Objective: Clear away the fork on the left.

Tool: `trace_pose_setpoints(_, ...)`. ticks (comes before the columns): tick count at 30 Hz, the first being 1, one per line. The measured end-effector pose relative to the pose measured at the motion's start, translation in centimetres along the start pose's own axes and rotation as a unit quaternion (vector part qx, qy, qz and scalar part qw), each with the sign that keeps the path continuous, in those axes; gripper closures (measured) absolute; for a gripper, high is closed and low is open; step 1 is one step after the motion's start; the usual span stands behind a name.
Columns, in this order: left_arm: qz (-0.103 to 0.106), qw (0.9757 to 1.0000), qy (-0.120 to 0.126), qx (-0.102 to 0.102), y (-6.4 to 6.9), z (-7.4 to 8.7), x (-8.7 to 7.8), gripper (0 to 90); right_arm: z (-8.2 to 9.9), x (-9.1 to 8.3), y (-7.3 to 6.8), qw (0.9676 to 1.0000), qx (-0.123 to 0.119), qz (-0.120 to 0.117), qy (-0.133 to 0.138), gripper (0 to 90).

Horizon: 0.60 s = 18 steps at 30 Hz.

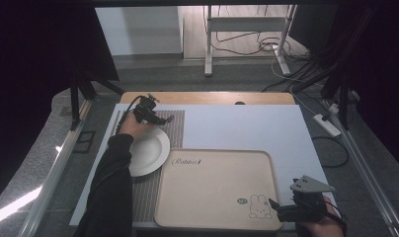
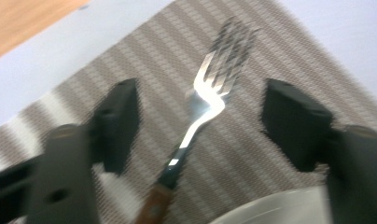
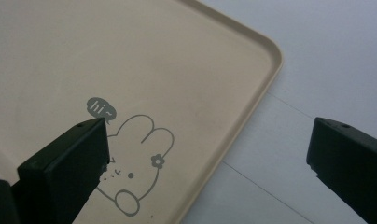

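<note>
I see one beige rectangular tray (image 1: 212,182) with a rabbit print, bare inside, at lower centre, and one white round plate (image 1: 149,150), bare too, left of it. One steel fork with a wooden handle (image 2: 203,109) lies on the striped grey placemat (image 2: 280,51) between my left gripper's (image 2: 200,119) wide-open jaws, untouched. My right gripper (image 3: 207,156) gapes over the tray's corner, holding nothing.

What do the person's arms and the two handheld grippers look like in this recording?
The left arm wears a black long sleeve. The left gripper is black with a dark cable looping from it. The right gripper is black too, topped by a grey three-cornered plate. Both have blocky black jaws.
</note>
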<state>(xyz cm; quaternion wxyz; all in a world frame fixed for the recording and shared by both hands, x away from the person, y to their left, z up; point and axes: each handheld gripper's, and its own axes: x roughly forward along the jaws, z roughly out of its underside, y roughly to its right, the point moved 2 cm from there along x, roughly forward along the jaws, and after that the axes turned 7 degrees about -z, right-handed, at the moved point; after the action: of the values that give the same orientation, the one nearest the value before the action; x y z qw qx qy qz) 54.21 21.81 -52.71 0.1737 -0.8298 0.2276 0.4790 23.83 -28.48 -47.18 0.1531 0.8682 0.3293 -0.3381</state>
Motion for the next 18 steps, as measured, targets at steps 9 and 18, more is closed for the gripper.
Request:
trace_pose_setpoints(9, -0.029, 0.9986, -0.039, -0.021, -1.8, 1.3, 1.1, 17.6, 0.0, 0.0, 0.0, 1.0, 0.0, 0.0, 0.0, 0.0)
trace_pose_setpoints(18, -0.015, 0.9988, -0.031, -0.035, -2.8, 2.0, 0.4, 46.1, 0.0, 0.0, 0.0, 1.0, -0.002, 0.0, 0.0, 0.0)
